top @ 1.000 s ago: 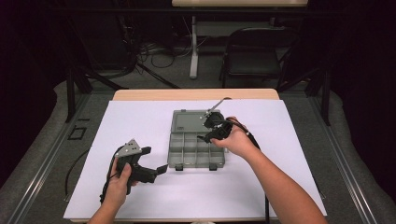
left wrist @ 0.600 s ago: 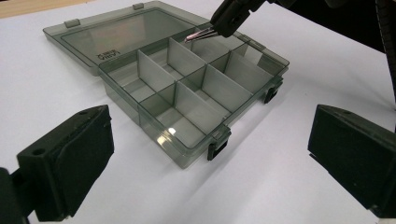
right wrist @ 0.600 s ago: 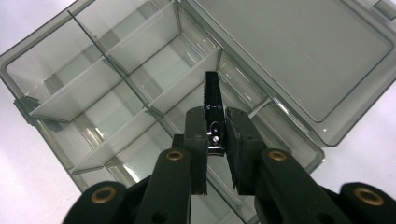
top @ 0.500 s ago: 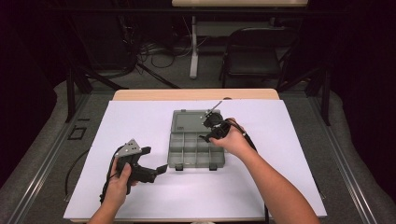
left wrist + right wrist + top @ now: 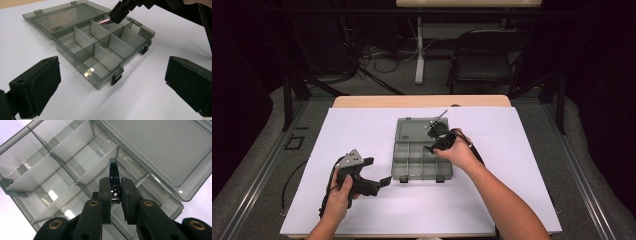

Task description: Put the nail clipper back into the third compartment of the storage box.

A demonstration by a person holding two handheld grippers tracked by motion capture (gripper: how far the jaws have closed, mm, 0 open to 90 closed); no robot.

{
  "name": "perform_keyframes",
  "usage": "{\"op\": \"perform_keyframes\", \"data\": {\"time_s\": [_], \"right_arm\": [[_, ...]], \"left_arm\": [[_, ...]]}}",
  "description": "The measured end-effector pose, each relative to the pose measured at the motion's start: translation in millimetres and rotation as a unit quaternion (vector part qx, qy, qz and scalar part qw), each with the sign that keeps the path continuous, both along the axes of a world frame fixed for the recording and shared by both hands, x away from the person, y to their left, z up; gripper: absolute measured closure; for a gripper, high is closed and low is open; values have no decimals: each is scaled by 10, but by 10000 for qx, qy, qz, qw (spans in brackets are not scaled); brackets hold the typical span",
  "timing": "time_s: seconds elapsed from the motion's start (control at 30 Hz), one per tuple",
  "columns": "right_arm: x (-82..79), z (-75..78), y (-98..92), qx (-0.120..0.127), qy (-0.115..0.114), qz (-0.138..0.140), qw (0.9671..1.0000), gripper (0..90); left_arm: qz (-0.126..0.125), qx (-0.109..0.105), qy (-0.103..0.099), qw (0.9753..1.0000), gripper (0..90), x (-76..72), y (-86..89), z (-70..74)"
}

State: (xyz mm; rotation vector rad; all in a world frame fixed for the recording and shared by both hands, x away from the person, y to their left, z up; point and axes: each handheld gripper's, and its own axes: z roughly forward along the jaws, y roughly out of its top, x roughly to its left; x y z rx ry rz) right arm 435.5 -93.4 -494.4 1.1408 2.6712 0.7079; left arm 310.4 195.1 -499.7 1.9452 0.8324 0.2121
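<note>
The right gripper view shows the right gripper (image 5: 115, 195) clamped on a nail clipper (image 5: 114, 182) above the open organizer box (image 5: 160, 150), while the left gripper (image 5: 371, 176), jaws wide apart and empty, rests near the box's front.

"What does the room look like from where you watch?"

"I see a dark room. The far side is almost black. The tabletop (image 5: 362, 130) is covered with a big white sheet, and a strip of light wood (image 5: 412, 101) peeks out at its far edge. The floor (image 5: 257, 165) is grey."

"Is there any furniture?"

"Yes. A black folding chair (image 5: 484, 62) stands behind the tabletop, on the right. Next to it I see a white table leg (image 5: 419, 50), and the pale edge of another table (image 5: 467, 3) at the very top. Black cables (image 5: 377, 57) lie in a tangle on the floor, left of that leg. The light falls mostly on the white sheet."
</note>
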Motion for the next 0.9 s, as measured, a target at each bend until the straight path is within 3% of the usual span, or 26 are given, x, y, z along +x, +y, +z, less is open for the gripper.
{"op": "perform_keyframes", "data": {"time_s": [0.1, 0.33, 0.43, 0.6, 0.63, 0.77, 0.9], "right_arm": [[-3, 6, 17, -97, 54, -7, 9999, 798], [-7, -37, 42, 0, -51, -42, 10000, 798], [-10, -26, 43, -158, 73, -15, 9998, 798], [-5, -48, 42, -98, 17, -16, 9999, 798], [-5, -66, 44, 5, -56, -50, 10000, 798], [-5, -51, 45, -97, 29, -50, 9999, 798], [-7, -68, 53, -41, 23, -75, 10000, 796]], "left_arm": [[-4, 28, 14, 10000, 4, 1, 2, 1], [-3, 18, 21, 10000, 4, 3, 8, -1], [7, 28, 6, 10000, 4, 2, 5, -2], [-5, 31, 13, 10000, 4, 3, 4, -3], [-7, 30, 15, 10000, 4, 4, 5, -3], [-4, 30, 8, 10000, 4, 3, 2, -5], [3, 25, 8, 10000, 4, 3, 3, -5]]}}
